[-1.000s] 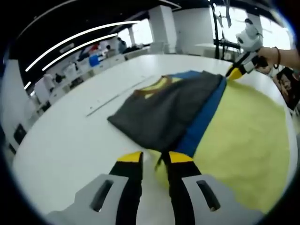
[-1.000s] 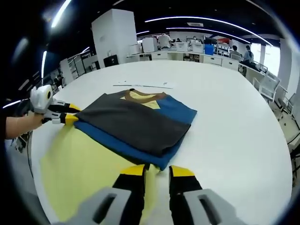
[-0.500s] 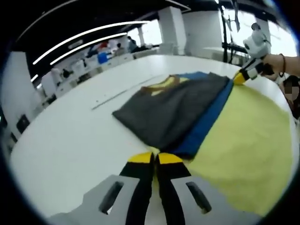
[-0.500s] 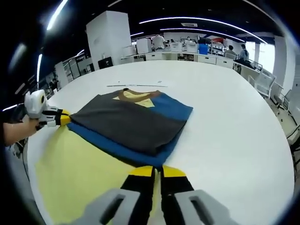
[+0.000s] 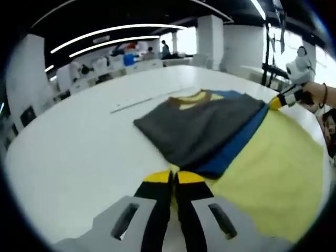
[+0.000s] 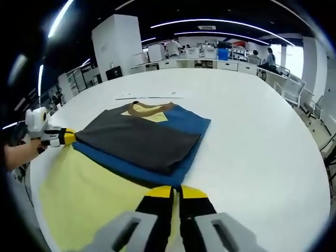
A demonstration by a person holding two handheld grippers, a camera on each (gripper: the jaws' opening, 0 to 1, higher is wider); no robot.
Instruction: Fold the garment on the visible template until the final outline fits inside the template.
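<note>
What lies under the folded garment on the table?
The garment rests partly on the yellow template, which spreads out from beneath its blue edge, and partly on the white table. How far the template reaches under the cloth is hidden.

No legible text, labels, brands, numbers or signs in either view. Garment carries plain grey, blue and yellow panels, no print. Paper strip on table at 12 o'clock of the garment: any markings too small to read.
</note>
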